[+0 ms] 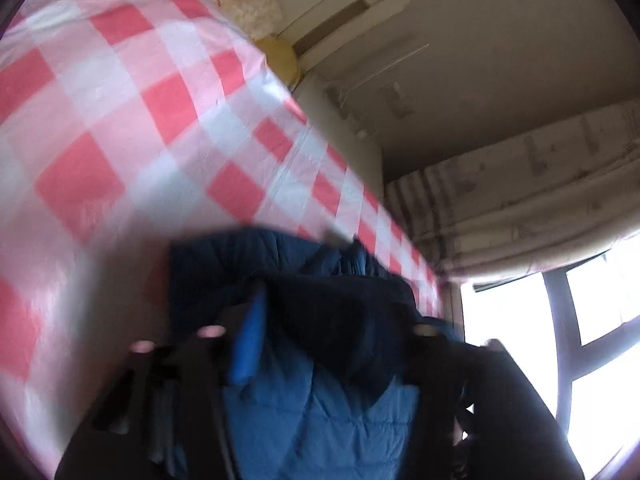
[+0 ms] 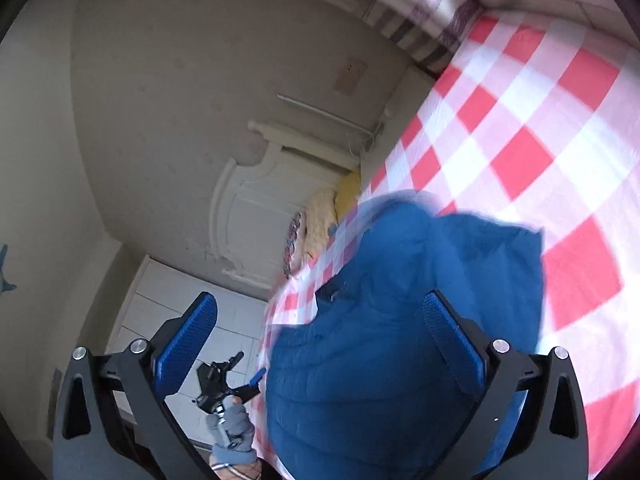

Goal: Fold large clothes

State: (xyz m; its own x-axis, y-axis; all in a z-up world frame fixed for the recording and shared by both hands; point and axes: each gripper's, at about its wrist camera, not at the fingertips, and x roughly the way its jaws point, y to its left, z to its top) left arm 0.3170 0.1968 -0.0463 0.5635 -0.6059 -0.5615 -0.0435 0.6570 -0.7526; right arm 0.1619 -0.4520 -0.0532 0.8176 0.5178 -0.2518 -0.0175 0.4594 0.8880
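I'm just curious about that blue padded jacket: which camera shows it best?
The right wrist view: the blue quilted jacket is sharp and well lit there, bunched on the red-and-white checked sheet. The left wrist view shows the jacket blurred and dark, partly hidden behind the gripper.

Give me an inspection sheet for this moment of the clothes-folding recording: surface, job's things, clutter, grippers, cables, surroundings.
Surface: bed under a red-and-white checked sheet, mostly bare.
Job's things: one blue quilted jacket, bunched at the bed's near edge; not folded flat.
Clutter: pillows piled at the headboard end.
Grippers: right hand-held gripper open wide, the jacket lying between its pads, neither pressing it. Left hand-held gripper open, in a gloved hand beside the bed; its own view is blurred, jacket close beneath it.
Cables: nothing seen.
Surroundings: cream headboard, plain wall, white drawers, curtain, bright window.
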